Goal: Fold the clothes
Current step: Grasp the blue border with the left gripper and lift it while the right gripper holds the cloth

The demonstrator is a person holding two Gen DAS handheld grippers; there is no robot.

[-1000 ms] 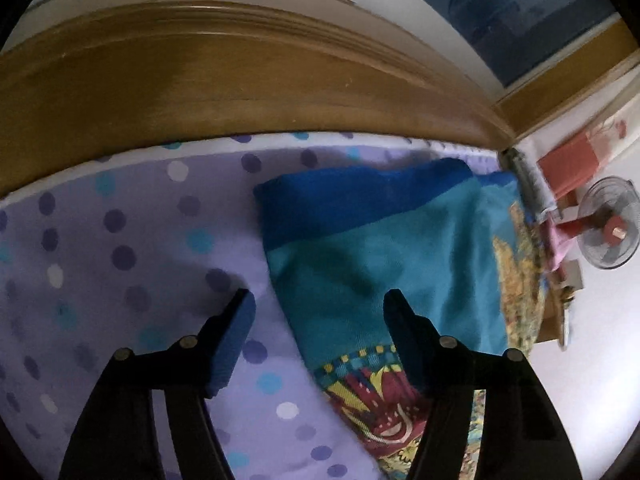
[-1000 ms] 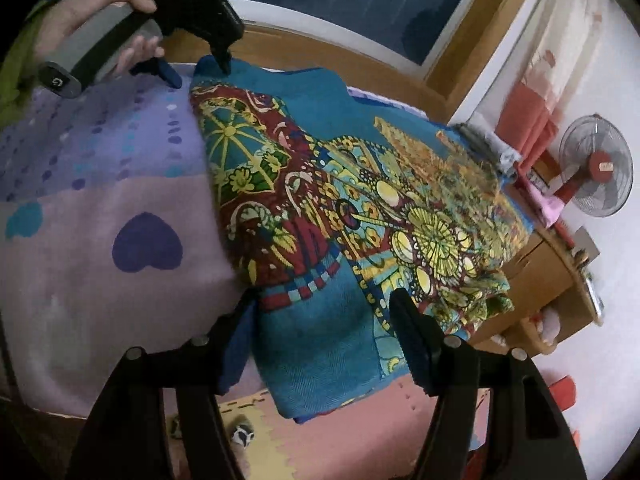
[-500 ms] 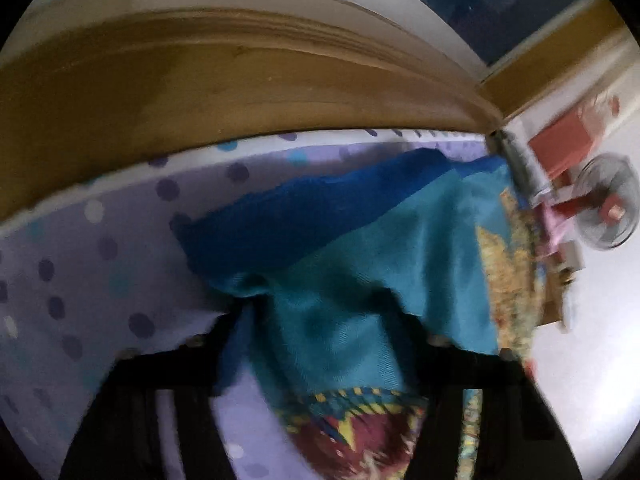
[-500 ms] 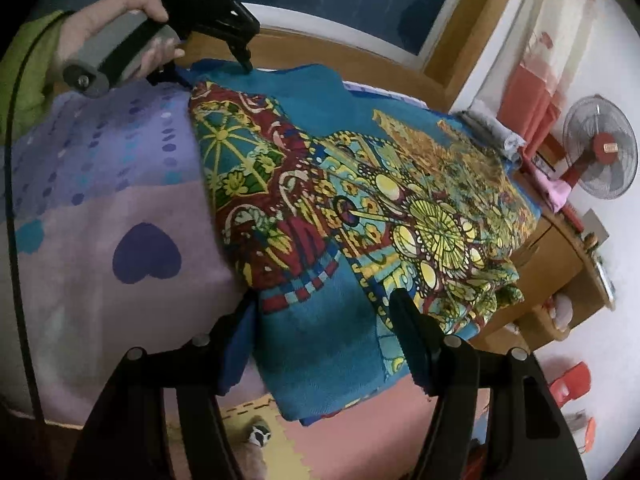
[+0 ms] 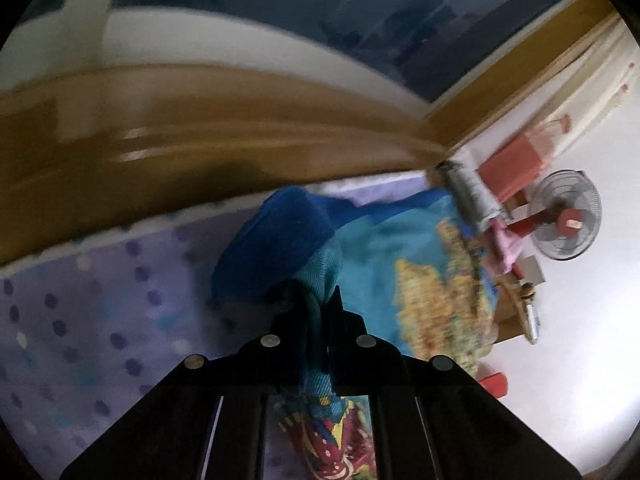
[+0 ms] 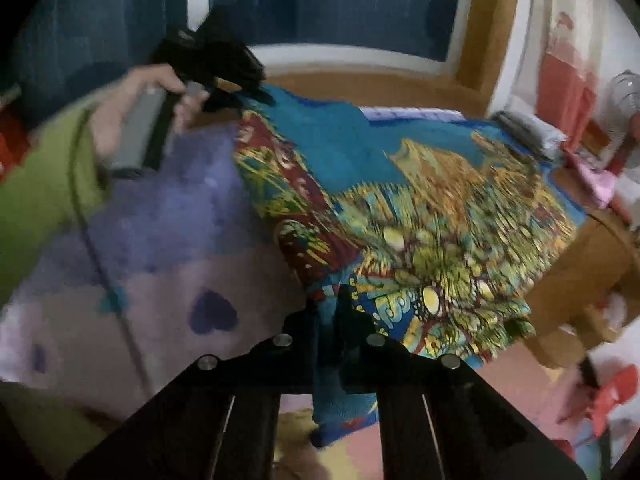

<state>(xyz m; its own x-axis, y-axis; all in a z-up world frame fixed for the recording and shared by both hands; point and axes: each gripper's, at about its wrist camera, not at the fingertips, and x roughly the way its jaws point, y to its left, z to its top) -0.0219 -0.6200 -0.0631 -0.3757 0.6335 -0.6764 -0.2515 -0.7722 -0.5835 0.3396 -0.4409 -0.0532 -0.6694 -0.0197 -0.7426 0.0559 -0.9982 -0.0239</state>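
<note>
**Teal cloth pinched at two corners**

Teal and blue, with a riot of yellow, red and green print, the cloth (image 6: 432, 216) lay spread over the bed (image 6: 168, 248), and both tools had it! The left gripper (image 5: 316, 300) was closing, its jaws nearly together on a bunched blue corner of the cloth near the headboard (image 5: 200, 140), fabric running down between the black fingers. From the right wrist view that same gripper (image 6: 240, 92) showed at the cloth's far corner, gripped by a hand (image 6: 144, 108) in a green sleeve (image 6: 44, 184). The right gripper (image 6: 330, 304) was closing too, pinching the cloth's near edge at the side of the bed away from the headboard, a teal strip hanging below its fingers. Purple dotted sheet (image 5: 80, 320) lay bare beside the cloth. Beyond the bed's far end stood a fan (image 5: 564, 220). Both views were blurred.
</note>
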